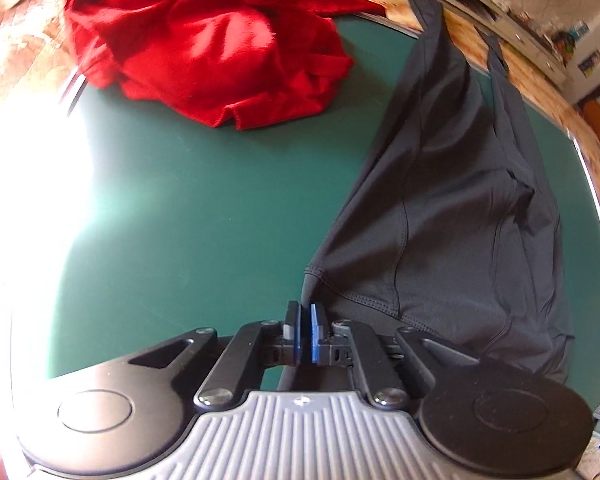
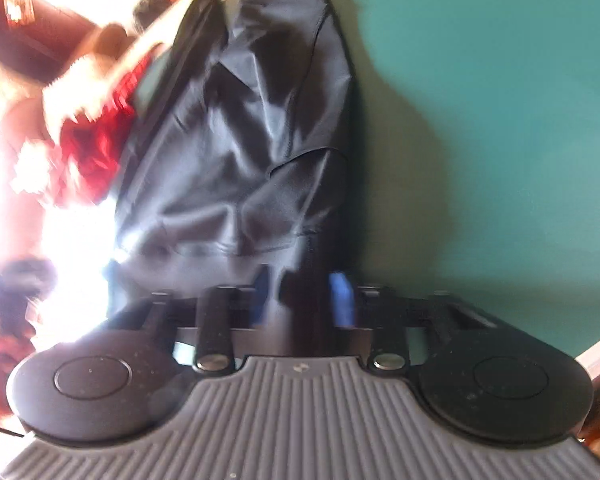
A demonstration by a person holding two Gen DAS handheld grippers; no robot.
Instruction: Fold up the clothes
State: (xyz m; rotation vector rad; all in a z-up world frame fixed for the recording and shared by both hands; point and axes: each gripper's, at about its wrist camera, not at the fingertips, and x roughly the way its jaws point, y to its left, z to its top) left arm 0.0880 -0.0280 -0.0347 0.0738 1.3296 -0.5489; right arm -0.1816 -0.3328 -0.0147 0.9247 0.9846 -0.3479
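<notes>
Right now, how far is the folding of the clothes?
Nothing looks folded yet. In hand: the left gripper is shut on the waistband corner of the black leggings; fabric lies between the right gripper's fingers. Left: folding them, then the crumpled red garment on the green mat.

The left gripper (image 1: 305, 320) is held pinched shut; the right gripper (image 2: 300, 296) is held with blue pads (image 2: 340, 294) parted.

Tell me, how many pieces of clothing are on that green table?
2. A crumpled red garment lies at the far side; a black garment stretches along the table's right edge, gripped at its near end. More may be hidden.
</notes>
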